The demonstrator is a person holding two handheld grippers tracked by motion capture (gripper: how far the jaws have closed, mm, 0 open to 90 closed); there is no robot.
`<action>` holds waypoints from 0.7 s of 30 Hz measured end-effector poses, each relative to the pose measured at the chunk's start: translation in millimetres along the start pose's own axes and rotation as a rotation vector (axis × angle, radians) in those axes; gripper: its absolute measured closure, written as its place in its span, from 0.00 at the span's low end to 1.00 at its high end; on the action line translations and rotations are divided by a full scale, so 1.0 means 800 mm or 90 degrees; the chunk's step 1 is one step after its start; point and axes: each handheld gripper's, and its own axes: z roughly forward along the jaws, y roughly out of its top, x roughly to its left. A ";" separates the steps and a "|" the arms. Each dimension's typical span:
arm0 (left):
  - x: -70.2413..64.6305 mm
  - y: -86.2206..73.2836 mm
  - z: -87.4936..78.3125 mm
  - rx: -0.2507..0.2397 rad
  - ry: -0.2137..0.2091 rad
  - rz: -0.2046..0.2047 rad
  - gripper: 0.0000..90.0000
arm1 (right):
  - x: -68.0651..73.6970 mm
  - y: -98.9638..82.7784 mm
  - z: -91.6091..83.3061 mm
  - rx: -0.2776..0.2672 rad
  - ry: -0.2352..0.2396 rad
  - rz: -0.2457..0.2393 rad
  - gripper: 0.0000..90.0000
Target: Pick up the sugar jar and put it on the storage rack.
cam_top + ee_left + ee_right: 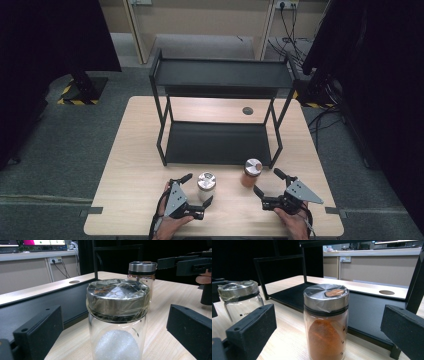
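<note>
The left gripper [196, 191] has its jaws spread wide, and the clear glass jar with white powder and a film-wrapped steel lid [206, 182] stands upright on the pale wooden tabletop [135, 165] just ahead of them. In the left gripper view this jar [117, 320] sits squarely between the two jaws, with a gap on either side, so nothing touches it yet.

The right gripper [270, 186] is likewise spread open. The clear glass jar of orange-brown powder with a steel lid [251, 172] stands just beyond its jaw tips; in the right gripper view it [326, 322] is centred between the jaws, again untouched.

Beyond both jars stands the black two-tier metal shelf rack [220, 115], its lower shelf just past them.

Both jars look rigid and breakable, with smooth, probably slippery glass walls. The white one appears barely filled, so likely light and easy to tip; the orange one is more than half full and should feel heavier and steadier. The plastic film over each lid looks loose and could slide, so the lid is a poor place to grip. The better hold, I judge, is across the glass body just under the lid, jaws level and closing gently enough not to squeeze the jar out forwards.
</note>
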 end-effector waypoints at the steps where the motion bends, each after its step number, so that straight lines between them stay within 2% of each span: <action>1: 0.000 0.000 0.001 0.001 0.001 0.001 0.00 | 0.000 0.000 0.000 0.000 0.000 0.000 0.00; 12: 0.000 0.003 0.009 0.012 -0.005 -0.011 0.02 | 0.000 -0.001 0.000 -0.002 0.000 0.000 0.00; 21: 0.000 0.006 0.019 0.024 -0.004 -0.008 0.09 | -0.001 -0.001 0.001 -0.003 0.000 0.001 0.00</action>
